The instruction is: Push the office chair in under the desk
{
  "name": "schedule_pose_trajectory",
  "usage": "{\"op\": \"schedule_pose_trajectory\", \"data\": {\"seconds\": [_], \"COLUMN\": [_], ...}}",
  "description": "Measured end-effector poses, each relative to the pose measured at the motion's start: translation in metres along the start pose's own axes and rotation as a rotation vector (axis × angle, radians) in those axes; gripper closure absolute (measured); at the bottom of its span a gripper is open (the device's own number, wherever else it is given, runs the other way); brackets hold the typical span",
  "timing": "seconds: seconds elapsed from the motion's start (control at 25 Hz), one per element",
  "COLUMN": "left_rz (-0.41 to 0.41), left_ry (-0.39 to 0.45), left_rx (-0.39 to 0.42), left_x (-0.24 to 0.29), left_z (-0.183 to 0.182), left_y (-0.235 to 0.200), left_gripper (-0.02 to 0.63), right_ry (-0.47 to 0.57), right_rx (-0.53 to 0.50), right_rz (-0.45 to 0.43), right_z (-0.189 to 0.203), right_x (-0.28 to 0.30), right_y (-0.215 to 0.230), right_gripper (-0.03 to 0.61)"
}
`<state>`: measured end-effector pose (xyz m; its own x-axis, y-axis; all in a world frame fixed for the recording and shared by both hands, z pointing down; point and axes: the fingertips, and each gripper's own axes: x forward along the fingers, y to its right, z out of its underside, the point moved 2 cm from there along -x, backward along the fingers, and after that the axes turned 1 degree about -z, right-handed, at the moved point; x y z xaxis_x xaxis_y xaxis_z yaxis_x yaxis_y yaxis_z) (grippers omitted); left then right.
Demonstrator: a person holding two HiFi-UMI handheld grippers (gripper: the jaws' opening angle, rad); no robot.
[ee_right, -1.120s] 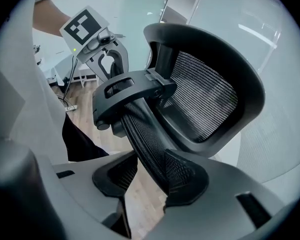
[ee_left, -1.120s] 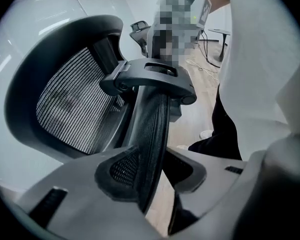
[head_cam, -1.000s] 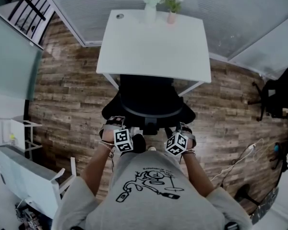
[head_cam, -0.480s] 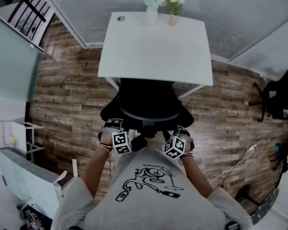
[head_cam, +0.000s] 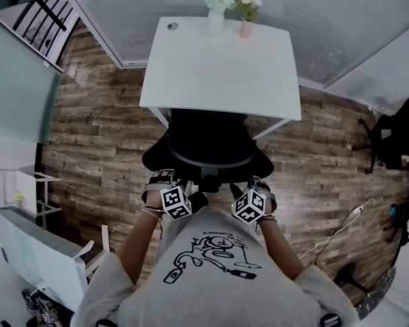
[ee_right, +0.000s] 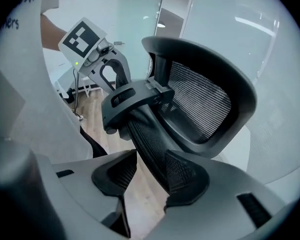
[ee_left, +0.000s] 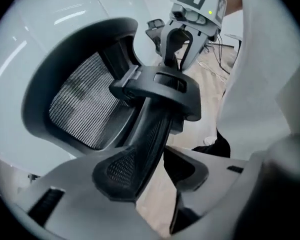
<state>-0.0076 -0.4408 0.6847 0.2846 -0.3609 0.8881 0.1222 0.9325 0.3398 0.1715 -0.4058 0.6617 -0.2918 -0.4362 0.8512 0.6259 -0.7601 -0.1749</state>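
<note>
The black office chair stands with its seat partly under the white desk. Both grippers are at the back of its backrest, left gripper and right gripper. In the left gripper view the backrest's curved spine runs between the jaws of the left gripper. It lies against the left pad, with a gap at the right pad. In the right gripper view the spine lies against the right pad of the right gripper, clear of the left pad. Both pairs of jaws are opening.
Two vases with flowers stand at the desk's far edge. The floor is wood planks. A second black chair is at the far right, a cable lies on the floor to the right, and white furniture is at the lower left.
Hardly anything has moved. Both grippers stay at the back of the backrest and the chair keeps its place at the desk.
</note>
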Motion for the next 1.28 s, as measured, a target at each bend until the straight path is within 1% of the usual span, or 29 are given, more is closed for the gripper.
{"op": "schedule_pose_trajectory", "data": {"seconds": [0.08,0.16,0.28,0.44,0.52,0.6,0.68,0.76,0.88,1.0,1.16,1.28], "left_rz": [0.007,0.005,-0.008,0.01,0.009,0.005,0.026,0.052,0.053,0.049,0.036,0.016], "left_ry": [0.046,0.095,0.193,0.386,0.485,0.575,0.667,0.75,0.849,0.924,0.928,0.936], "left_rx": [-0.08,-0.163,-0.304,-0.511,-0.614,-0.72,-0.825,-0.904,-0.948,-0.956,-0.893,-0.855], "left_x": [-0.011,-0.023,-0.042,-0.075,-0.096,-0.118,-0.137,-0.157,-0.184,-0.206,-0.219,-0.224], "left_z": [-0.011,-0.022,-0.041,-0.073,-0.086,-0.095,-0.104,-0.114,-0.125,-0.136,-0.145,-0.15], "left_y": [0.002,0.003,0.001,-0.012,-0.025,-0.04,-0.052,-0.061,-0.073,-0.08,-0.08,-0.08], "left_gripper": [0.45,0.46,0.503,0.539,0.551,0.569,0.597,0.603,0.607,0.609,0.609,0.609], "right_ry": [0.042,0.097,0.185,0.316,0.386,0.459,0.528,0.586,0.658,0.702,0.745,0.751], "right_rx": [0.061,0.146,0.265,0.376,0.423,0.458,0.482,0.503,0.522,0.532,0.51,0.509], "right_rz": [-0.01,-0.02,-0.027,-0.037,-0.043,-0.046,-0.052,-0.063,-0.076,-0.085,-0.053,-0.046], "right_z": [-0.006,-0.011,-0.02,-0.044,-0.061,-0.079,-0.096,-0.112,-0.133,-0.147,-0.158,-0.16], "right_x": [-0.012,-0.023,-0.04,-0.068,-0.083,-0.1,-0.117,-0.134,-0.155,-0.173,-0.189,-0.192], "right_y": [0.002,0.002,0.005,0.013,0.018,0.022,0.026,0.027,0.026,0.023,0.021,0.023], "right_gripper": [0.398,0.407,0.431,0.467,0.476,0.485,0.5,0.511,0.523,0.532,0.545,0.545]}}
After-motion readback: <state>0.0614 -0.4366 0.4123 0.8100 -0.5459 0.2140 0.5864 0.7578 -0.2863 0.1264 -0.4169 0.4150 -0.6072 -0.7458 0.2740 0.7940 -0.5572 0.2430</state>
